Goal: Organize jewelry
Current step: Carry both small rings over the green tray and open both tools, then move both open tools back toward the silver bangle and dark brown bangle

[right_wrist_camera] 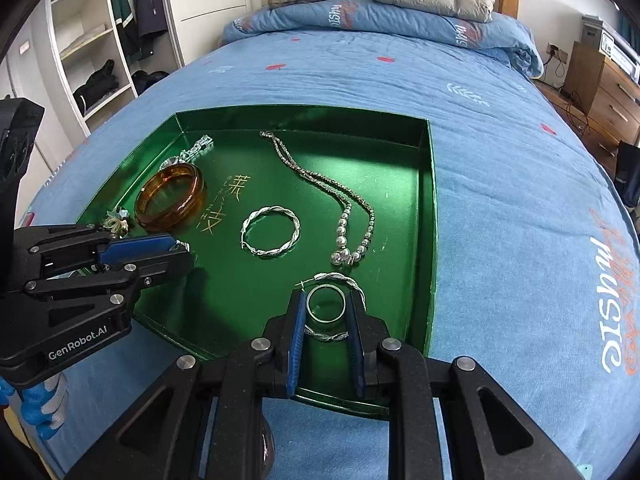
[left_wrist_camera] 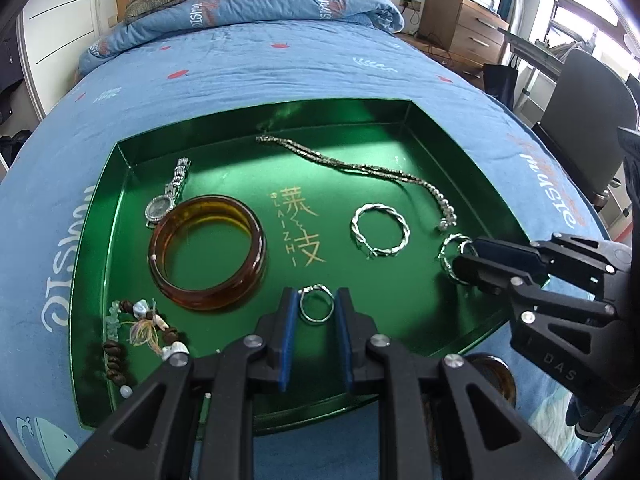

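1. We are looking at a blue bedspread (left_wrist_camera: 320, 64) bearing a shallow green tray (left_wrist_camera: 96, 248), just ahead of both grippers.
2. Beyond and left of our left gripper (left_wrist_camera: 316, 308), an amber bangle (left_wrist_camera: 208, 252) is lying flat; it looks stiff and smooth.
3. Ahead of our right gripper (right_wrist_camera: 326, 308), a beaded necklace (right_wrist_camera: 320, 184) is trailing limply.
4. A twisted silver hoop (right_wrist_camera: 270, 236) is sitting beyond it.
5. Each gripper's narrowly parted jaws are pinching a small ring: left ring (left_wrist_camera: 317, 305), right ring (right_wrist_camera: 326, 303). Both look light, hard and slippery, best held across the band.
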`<state>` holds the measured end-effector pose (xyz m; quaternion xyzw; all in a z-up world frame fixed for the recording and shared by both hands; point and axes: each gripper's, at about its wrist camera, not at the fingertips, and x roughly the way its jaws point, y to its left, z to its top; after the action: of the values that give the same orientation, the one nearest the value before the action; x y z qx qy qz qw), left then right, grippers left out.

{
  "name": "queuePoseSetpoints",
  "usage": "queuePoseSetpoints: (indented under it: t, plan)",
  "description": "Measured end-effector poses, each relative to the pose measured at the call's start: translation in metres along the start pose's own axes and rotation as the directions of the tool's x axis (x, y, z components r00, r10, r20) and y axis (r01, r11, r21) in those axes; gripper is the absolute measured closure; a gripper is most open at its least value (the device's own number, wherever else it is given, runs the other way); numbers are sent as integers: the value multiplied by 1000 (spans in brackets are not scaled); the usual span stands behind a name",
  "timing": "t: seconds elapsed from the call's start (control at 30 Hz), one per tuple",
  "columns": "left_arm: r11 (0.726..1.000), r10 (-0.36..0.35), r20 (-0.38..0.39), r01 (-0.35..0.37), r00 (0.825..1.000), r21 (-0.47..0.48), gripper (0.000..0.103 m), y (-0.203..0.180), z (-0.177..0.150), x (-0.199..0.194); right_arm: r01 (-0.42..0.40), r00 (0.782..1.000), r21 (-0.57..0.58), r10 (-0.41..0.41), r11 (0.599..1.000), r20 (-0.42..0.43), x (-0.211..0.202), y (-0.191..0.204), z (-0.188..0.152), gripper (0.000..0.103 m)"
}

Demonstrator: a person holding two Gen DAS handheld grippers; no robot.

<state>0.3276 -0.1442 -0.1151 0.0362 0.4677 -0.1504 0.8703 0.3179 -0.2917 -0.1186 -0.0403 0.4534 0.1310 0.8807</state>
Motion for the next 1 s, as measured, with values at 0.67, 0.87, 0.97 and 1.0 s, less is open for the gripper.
queuePoseSetpoints:
  t: [0.67,0.87,0.97,1.0]
  plan:
    - [998,-18,87,23,996,-62,84,14,3,-63,35,997,12,-36,999,71,-52,12,7,59]
    - [996,-22,157,36,987,-86,84,17,1,-114,59,989,12,-60,998,135,-103,27,4,54]
    - [996,-19,194,35,981,-84,84,16,0,-141,67,985,9,-68,998,160,-126,35,0,53]
    - [996,-21,203,39,979,-84,84,15,-1,-150,72,983,8,-72,997,168,-133,38,-2,52]
